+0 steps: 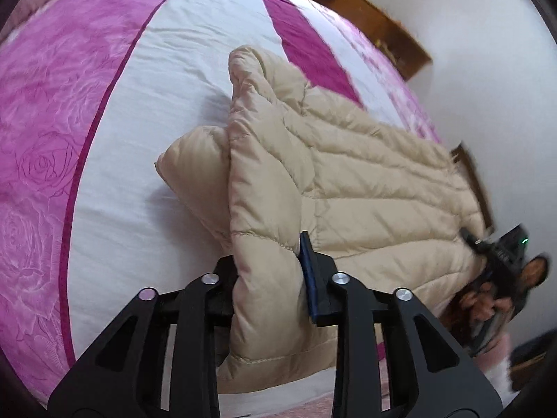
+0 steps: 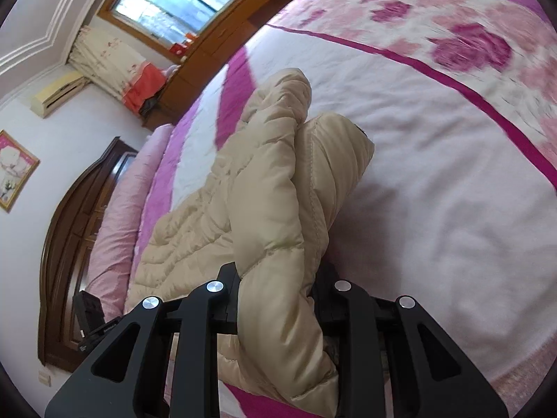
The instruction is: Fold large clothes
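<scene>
the left gripper [image 1: 269, 271] and the right gripper [image 2: 275, 282] each pinch a near edge of the beige puffer jacket [image 1: 330, 174] on the pink-and-white bedspread [image 1: 146, 104].

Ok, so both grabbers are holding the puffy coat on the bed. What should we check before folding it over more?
1. Left gripper has a firm bite on the beige puffer jacket: ok, thick fabric is clamped between its fingers.
2. Right gripper has a firm bite on the jacket: ok, a padded fold fills its fingers.
3. Sleeve is tucked in: not ok, it sticks out past the jacket's edge.
4. Landing spot on the white bedspread is bare: ok.
5. Both grippers hold matching corners: cannot tell.
</scene>
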### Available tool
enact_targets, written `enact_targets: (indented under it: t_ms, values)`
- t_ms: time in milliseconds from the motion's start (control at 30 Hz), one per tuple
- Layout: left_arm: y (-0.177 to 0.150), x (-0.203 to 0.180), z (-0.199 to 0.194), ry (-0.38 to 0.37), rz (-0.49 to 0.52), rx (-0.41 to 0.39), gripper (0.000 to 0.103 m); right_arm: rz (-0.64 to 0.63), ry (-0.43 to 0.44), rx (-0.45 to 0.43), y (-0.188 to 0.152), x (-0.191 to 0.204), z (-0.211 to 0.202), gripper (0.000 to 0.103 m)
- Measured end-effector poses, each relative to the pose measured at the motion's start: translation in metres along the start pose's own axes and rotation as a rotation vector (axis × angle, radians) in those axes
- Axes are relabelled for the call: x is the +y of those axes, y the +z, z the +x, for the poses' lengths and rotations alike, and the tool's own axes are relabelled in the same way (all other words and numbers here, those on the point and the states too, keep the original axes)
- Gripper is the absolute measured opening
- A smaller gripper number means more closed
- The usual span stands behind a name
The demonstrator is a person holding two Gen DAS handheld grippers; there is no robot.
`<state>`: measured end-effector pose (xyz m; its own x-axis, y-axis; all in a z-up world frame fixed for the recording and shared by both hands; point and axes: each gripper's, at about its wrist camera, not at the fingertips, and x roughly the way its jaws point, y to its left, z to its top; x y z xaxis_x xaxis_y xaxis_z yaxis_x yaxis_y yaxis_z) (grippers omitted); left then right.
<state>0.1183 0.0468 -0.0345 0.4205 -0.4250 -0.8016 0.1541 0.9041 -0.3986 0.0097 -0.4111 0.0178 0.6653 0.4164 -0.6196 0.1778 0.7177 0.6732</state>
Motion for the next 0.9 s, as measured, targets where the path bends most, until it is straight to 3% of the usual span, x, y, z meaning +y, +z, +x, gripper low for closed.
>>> enact_targets:
  t_ms: [133, 300, 433, 600, 900]
  values:
    - [-0.001, -0.014, 0.003, 0.122, 0.087, 0.010, 0.044, 0.035, -0.023, 0.008, -0.008, -0.018, 0.009, 0.041]
    - [0.000, -0.020, -0.019, 0.176, 0.114, 0.014, 0.047, 0.055, -0.036, -0.007, -0.010, -0.022, 0.006, 0.055]
    - [-0.002, -0.025, -0.046, 0.208, 0.140, -0.025, 0.053, 0.060, -0.048, -0.020, -0.013, -0.027, -0.007, 0.068]
    - [0.003, -0.052, -0.060, 0.156, 0.183, -0.027, 0.055, 0.086, -0.052, -0.015, -0.019, -0.037, -0.013, 0.075]
    - [-0.011, -0.129, -0.008, 0.087, 0.322, 0.062, 0.055, 0.118, -0.027, 0.006, -0.021, -0.048, -0.007, 0.079]
